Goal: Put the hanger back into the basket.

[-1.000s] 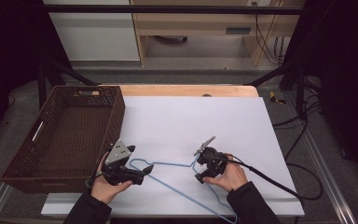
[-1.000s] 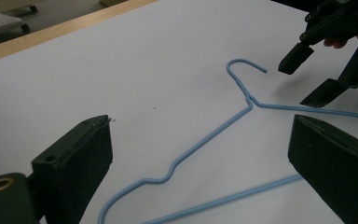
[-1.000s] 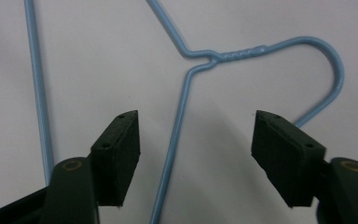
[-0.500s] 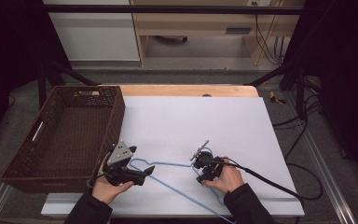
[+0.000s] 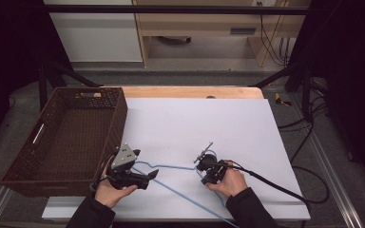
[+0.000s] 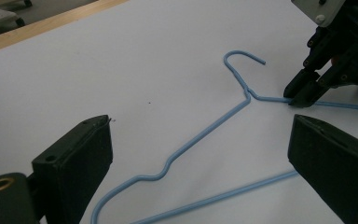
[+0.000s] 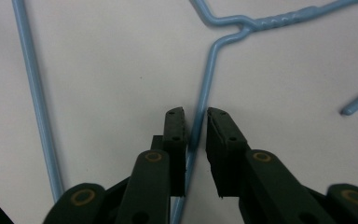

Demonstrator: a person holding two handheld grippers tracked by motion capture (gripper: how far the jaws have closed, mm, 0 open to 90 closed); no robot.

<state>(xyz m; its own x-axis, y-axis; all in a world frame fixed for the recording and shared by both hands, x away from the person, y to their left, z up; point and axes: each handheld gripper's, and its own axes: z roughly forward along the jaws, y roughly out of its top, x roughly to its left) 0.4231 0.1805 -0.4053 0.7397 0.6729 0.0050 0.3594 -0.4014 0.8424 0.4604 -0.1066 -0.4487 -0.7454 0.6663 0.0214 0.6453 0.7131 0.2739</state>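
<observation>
Closing on a blue wire hanger (image 5: 171,167) lying flat on the white bench (image 5: 195,123), near its front edge.
Right tool (image 7: 196,128) straddles the shoulder wire beside the twisted neck, jaws narrowly apart, not clamped. Left tool (image 6: 200,154) wide apart over the other shoulder. Thin, light, springy, smooth-coated; likely slippery, so grip near the neck.
</observation>
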